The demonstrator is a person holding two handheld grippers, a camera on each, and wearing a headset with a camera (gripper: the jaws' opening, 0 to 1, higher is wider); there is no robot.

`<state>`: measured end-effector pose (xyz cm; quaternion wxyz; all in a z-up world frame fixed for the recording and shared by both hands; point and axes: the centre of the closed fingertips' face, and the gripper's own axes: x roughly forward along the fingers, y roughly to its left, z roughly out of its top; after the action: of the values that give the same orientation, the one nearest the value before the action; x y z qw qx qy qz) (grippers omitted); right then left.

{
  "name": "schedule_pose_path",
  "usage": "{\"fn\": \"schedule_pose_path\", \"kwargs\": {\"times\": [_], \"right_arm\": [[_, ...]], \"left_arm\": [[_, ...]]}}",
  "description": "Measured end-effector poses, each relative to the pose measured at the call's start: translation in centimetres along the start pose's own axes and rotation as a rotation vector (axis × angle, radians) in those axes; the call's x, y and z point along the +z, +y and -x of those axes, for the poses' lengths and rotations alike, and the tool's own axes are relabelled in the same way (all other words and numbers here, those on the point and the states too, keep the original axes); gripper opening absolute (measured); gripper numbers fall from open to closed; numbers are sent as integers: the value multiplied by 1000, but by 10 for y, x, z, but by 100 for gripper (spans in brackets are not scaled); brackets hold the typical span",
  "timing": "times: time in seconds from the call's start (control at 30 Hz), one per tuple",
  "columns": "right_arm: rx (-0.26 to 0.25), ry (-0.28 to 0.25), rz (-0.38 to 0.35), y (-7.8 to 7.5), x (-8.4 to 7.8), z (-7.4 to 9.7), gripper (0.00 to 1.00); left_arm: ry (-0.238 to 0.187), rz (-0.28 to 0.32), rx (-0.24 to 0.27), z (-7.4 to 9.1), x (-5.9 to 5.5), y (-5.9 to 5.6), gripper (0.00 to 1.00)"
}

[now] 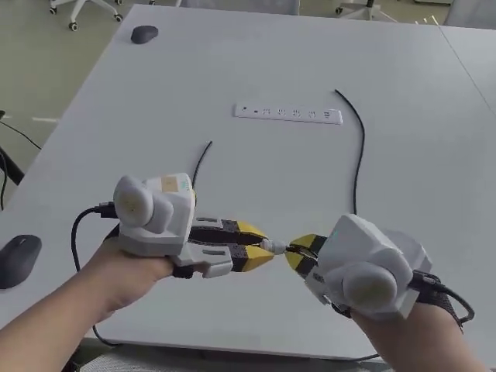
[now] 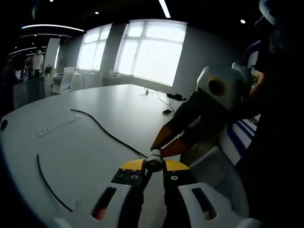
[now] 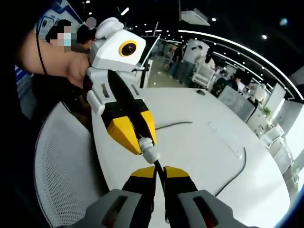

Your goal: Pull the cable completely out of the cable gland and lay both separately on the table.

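Observation:
A small white cable gland (image 1: 273, 246) hangs above the table's near edge, pinched between the yellow-tipped jaws of my left gripper (image 1: 260, 249). In the left gripper view the gland (image 2: 153, 159) sits right at that gripper's (image 2: 153, 166) tips. A thin black cable (image 3: 160, 170) comes out of the gland (image 3: 148, 147), and my right gripper (image 3: 159, 173) is shut on it just behind the gland. My right gripper (image 1: 301, 253) faces the left one, tip to tip. The cable's long tail (image 1: 361, 147) trails away over the table.
A white power strip (image 1: 288, 114) lies across the middle of the grey table (image 1: 256, 186). A second, short black cable (image 1: 201, 161) lies left of centre. One dark mouse (image 1: 144, 33) rests at the far left corner, another (image 1: 17, 260) at the near left edge.

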<state>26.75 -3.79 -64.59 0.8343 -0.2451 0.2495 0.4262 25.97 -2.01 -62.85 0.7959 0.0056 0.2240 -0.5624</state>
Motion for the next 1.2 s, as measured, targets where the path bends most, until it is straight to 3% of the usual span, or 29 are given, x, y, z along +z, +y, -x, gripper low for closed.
{"fn": "schedule_pose_path", "kwargs": {"times": [0.2, 0.43, 0.57, 0.83, 0.9, 1.2], "right_arm": [[-13, 15, -51, -7, -9, -1, 0], [-13, 2, -197, -11, -14, -1, 0], [-28, 5, -226, -16, -18, -2, 0], [-77, 44, -329, -27, -41, -3, 0], [-93, 61, -414, -31, -53, -4, 0], [-131, 88, -635, -35, -85, -7, 0]], "left_arm": [[4, 0, 3, 3, -2, 2, 14], [0, 5, 8, 3, 0, 3, 14], [-8, 16, 15, 7, 2, 5, 14], [-22, 28, 17, 12, 3, 3, 14], [-20, 29, 15, 12, 2, 2, 14], [-12, 26, 9, 11, -2, -1, 14]]}}
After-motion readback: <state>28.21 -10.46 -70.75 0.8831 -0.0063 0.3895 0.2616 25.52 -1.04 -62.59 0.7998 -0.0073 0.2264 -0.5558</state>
